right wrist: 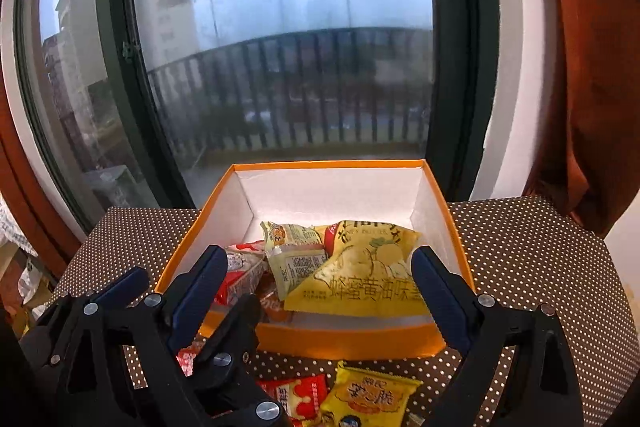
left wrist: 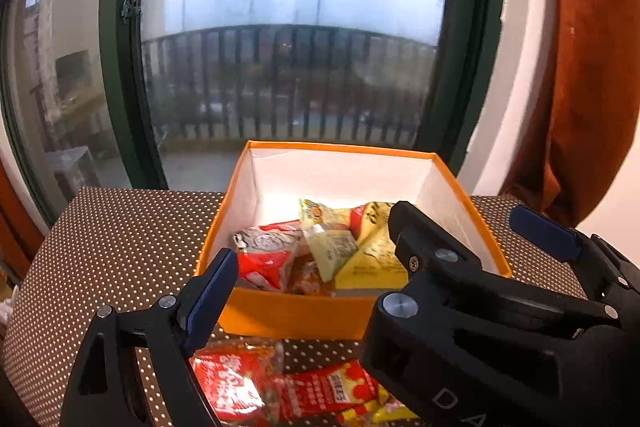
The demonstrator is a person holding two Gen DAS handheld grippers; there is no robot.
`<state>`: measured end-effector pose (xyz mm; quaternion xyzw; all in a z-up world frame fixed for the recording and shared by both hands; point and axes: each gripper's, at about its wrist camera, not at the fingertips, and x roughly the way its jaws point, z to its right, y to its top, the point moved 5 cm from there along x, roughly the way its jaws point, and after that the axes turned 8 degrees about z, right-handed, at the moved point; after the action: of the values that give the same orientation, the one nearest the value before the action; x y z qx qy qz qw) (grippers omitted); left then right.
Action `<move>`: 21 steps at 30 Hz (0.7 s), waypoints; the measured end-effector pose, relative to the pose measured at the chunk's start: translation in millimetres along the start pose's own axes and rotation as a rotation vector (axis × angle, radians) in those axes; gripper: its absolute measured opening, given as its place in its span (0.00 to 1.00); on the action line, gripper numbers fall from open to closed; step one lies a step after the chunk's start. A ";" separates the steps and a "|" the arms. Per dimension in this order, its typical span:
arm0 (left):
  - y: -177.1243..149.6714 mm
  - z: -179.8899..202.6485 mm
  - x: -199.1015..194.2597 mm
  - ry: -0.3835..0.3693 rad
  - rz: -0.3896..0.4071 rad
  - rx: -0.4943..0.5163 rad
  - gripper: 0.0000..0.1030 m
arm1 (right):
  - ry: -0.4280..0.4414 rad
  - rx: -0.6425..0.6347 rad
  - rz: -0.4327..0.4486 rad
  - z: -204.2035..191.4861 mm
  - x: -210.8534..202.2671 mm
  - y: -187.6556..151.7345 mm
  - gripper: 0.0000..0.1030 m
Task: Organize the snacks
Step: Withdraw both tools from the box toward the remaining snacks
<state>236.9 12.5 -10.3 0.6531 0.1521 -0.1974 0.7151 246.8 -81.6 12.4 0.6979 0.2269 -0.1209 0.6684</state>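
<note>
An orange box (left wrist: pixel 304 319) with white inner walls stands on the dotted table and holds several snack packets. Among them are a red one (left wrist: pixel 268 263), a pale green one (right wrist: pixel 296 259) and a big yellow chip bag (right wrist: pixel 360 283). In front of the box lie loose packets, red (left wrist: pixel 240 383) and yellow (right wrist: pixel 368 399). My left gripper (left wrist: pixel 316 267) and right gripper (right wrist: pixel 318 259) hover side by side above the box's near wall. Both are open with nothing pinched. Their fingers interleave: a black right-gripper finger (left wrist: pixel 420 243) crosses the left wrist view and hides my left gripper's right fingertip.
The brown table with white dots (left wrist: pixel 120 247) ends at a large green-framed window (left wrist: pixel 124 87) just behind the box. A rust-orange curtain (left wrist: pixel 592 87) hangs at the right beside a white wall. Bare tabletop lies left and right of the box.
</note>
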 end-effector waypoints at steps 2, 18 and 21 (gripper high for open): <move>-4.2 3.8 -6.2 -0.009 0.013 0.010 0.85 | 0.002 -0.001 0.010 1.6 -8.5 -3.4 0.92; -49.7 24.2 -42.4 -0.019 0.070 0.062 0.86 | -0.024 0.014 0.069 12.0 -57.6 -46.2 0.92; -59.2 23.3 -43.1 -0.022 0.069 0.070 0.86 | -0.021 0.012 0.058 12.5 -58.5 -55.3 0.92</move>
<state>169.8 -11.1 -39.2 0.6803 0.1146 -0.1853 0.6998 171.2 -102.8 -9.5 0.7068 0.1989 -0.1100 0.6699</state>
